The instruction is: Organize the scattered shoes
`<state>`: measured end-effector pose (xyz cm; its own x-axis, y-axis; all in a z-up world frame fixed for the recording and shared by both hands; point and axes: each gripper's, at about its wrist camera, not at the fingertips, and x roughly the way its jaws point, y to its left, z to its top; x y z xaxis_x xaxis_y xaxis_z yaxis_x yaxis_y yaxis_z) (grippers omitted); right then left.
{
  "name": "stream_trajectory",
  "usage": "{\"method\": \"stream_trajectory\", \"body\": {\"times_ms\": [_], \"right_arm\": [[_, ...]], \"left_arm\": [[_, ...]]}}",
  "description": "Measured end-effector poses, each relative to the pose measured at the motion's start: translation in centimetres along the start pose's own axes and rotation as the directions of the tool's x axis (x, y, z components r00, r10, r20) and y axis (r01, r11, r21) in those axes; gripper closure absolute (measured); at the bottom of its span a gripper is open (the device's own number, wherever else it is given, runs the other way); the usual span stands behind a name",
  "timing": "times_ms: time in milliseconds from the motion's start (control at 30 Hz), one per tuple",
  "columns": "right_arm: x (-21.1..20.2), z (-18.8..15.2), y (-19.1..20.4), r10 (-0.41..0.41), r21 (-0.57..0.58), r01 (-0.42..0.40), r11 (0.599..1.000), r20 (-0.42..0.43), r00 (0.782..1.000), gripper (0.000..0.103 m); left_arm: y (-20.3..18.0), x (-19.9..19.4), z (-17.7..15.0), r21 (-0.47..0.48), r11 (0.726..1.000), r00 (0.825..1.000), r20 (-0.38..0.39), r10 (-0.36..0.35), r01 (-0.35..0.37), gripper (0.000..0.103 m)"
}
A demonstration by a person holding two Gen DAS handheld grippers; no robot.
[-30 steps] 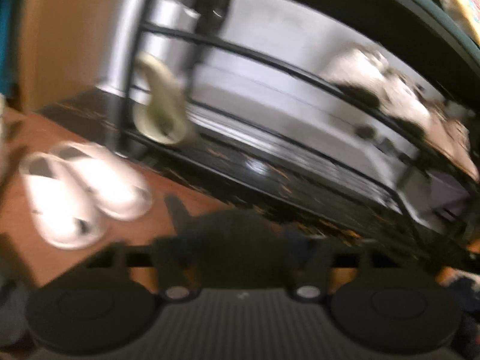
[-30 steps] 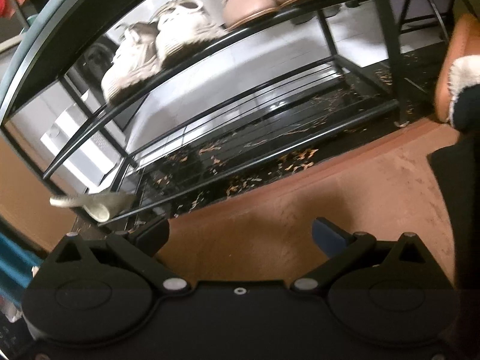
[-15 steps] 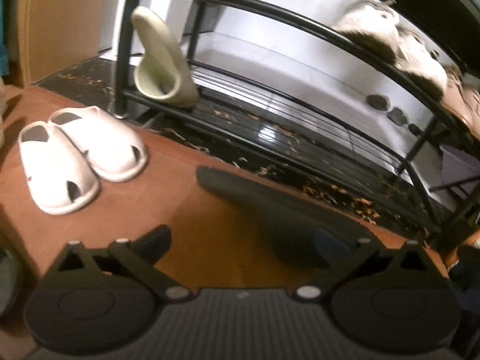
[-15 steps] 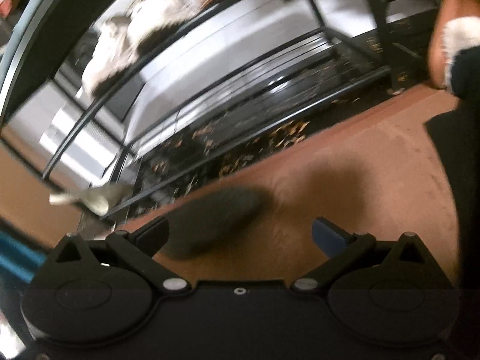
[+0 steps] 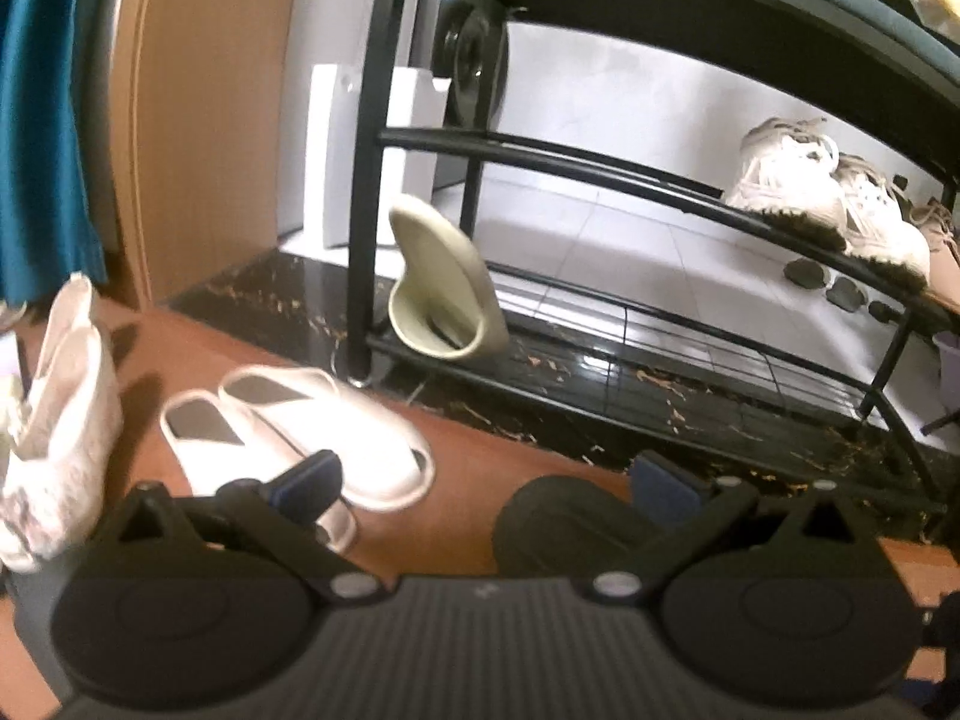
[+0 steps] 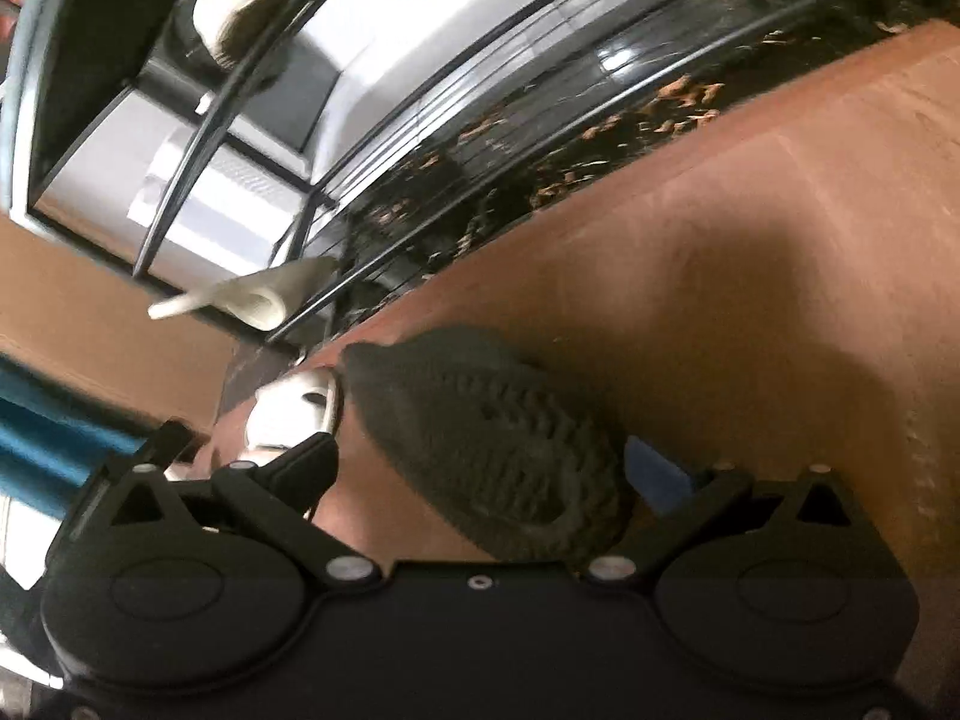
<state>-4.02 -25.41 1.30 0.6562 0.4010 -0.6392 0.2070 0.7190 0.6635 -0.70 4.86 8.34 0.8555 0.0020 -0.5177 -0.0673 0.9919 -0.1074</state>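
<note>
The right hand-held gripper (image 6: 480,468) is hovering with jaws spread around a dark slipper (image 6: 492,450) lying sole-up on the brown floor mat (image 6: 750,276), not visibly pinching it; closing squarely across the slipper's middle looks the surest grip. The left hand-held gripper (image 5: 489,483), jaws spread wide and empty, is sitting with white slippers (image 5: 300,438) at ten o'clock. Beyond, at twelve o'clock, a beige slipper (image 5: 441,291) is leaning on the shoe rack (image 5: 600,171).
</note>
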Motion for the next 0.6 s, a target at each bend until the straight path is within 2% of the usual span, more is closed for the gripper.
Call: {"method": "stream_trajectory", "body": {"times_ms": [200, 367, 500, 600], "right_arm": [[1.2, 0.4, 0.4, -0.062, -0.055, 0.062, 0.997, -0.006, 0.998, 0.0], [2.3, 0.9, 0.2, -0.121, -0.09, 0.119, 0.989, -0.017, 0.993, 0.0], [2.8, 1.1, -0.1, -0.154, -0.088, 0.153, 0.984, -0.006, 0.988, 0.0], [2.6, 1.3, -0.3, -0.15, -0.034, 0.15, 0.988, 0.019, 0.989, 0.0]], "left_arm": [[0.1, 0.4, -0.7, -0.022, 1.0, 1.0, -0.025, -0.015, 0.015, 0.001], [-0.2, 0.7, -1.1, 0.0, 1.0, 1.0, -0.017, -0.026, 0.026, 0.001], [-0.3, 1.5, -1.4, 0.001, 1.0, 0.999, -0.037, -0.022, 0.022, 0.001], [-0.4, 1.9, -1.7, 0.006, 1.0, 0.999, -0.048, -0.01, 0.01, 0.001]]}}
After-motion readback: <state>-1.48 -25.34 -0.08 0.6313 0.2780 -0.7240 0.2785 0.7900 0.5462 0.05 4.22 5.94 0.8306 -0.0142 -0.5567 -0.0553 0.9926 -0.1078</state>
